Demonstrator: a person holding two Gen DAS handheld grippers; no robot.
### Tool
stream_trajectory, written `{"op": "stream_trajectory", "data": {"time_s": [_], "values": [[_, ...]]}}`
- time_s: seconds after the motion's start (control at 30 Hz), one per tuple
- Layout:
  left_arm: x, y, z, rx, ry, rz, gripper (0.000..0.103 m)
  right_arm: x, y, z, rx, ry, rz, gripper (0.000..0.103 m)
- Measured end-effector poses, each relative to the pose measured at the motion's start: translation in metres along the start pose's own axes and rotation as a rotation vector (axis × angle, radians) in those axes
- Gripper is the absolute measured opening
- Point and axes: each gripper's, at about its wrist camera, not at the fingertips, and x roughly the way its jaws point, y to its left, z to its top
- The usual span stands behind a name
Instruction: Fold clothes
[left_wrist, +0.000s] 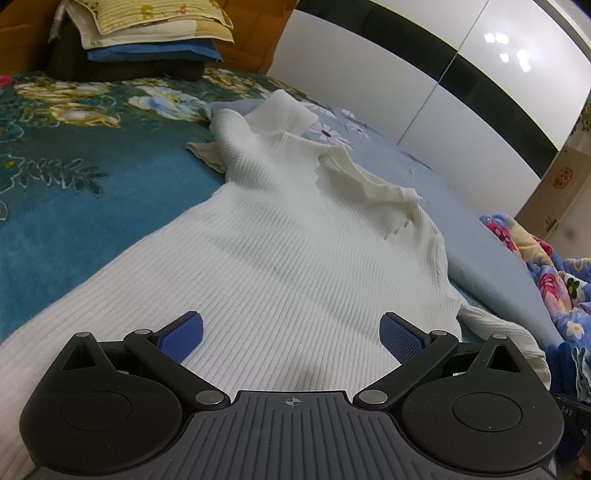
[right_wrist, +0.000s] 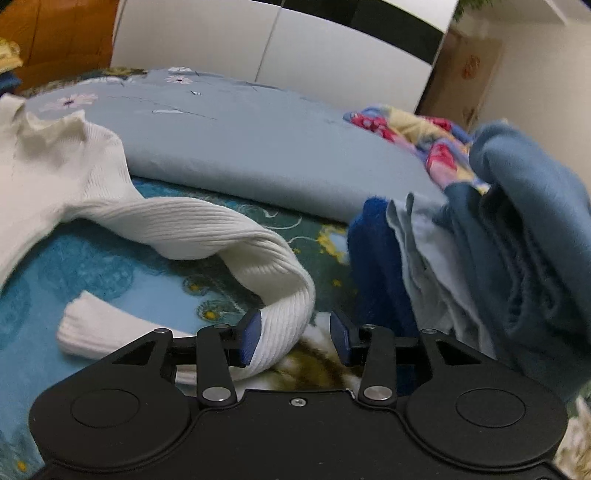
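Note:
A white ribbed sweater (left_wrist: 280, 229) lies spread on the teal flowered blanket (left_wrist: 74, 206), collar toward the far end. My left gripper (left_wrist: 291, 332) hovers low over the sweater's body, its blue pads wide apart and nothing between them. In the right wrist view the sweater's long sleeve (right_wrist: 207, 225) curls across the blanket and loops back, with its cuff (right_wrist: 85, 328) lying at the left. My right gripper (right_wrist: 297, 332) is open around the bend of that sleeve: the fabric rests against the left pad (right_wrist: 251, 339), while the right pad stands apart from it.
A folded light blue quilt (right_wrist: 240, 155) lies just beyond the sweater. A heap of blue clothes (right_wrist: 524, 221) and a bright flowered blanket (right_wrist: 406, 133) crowd the right side. Stacked pillows (left_wrist: 147, 33) sit at the headboard. White wardrobe doors (left_wrist: 406, 74) stand behind the bed.

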Motion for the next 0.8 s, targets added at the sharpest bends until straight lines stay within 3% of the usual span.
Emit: {"op": "stream_trajectory", "data": {"time_s": [0.27, 0.37, 0.53, 0.6, 0.67, 0.8], "values": [[0.000, -0.001, 0.000, 0.000, 0.001, -0.004, 0.103, -0.010, -0.014, -0.007, 0.179, 0.034, 0.134, 0.041], [-0.001, -0.002, -0.001, 0.003, 0.003, -0.014, 0.103, -0.004, -0.015, -0.011, 0.194, 0.062, 0.123, 0.049], [0.000, -0.002, 0.000, 0.000, 0.005, -0.014, 0.103, 0.012, -0.023, -0.013, 0.310, 0.094, 0.181, 0.048], [0.000, -0.002, 0.000, -0.004, 0.005, -0.015, 0.103, 0.017, -0.024, -0.014, 0.352, 0.106, 0.205, 0.041], [-0.001, -0.002, 0.000, -0.010, 0.005, -0.017, 0.103, 0.017, -0.021, -0.013, 0.356, 0.098, 0.205, 0.026], [-0.001, -0.002, 0.000, -0.008, 0.005, -0.025, 0.103, 0.005, -0.006, 0.004, 0.157, 0.006, 0.116, 0.017]]}}
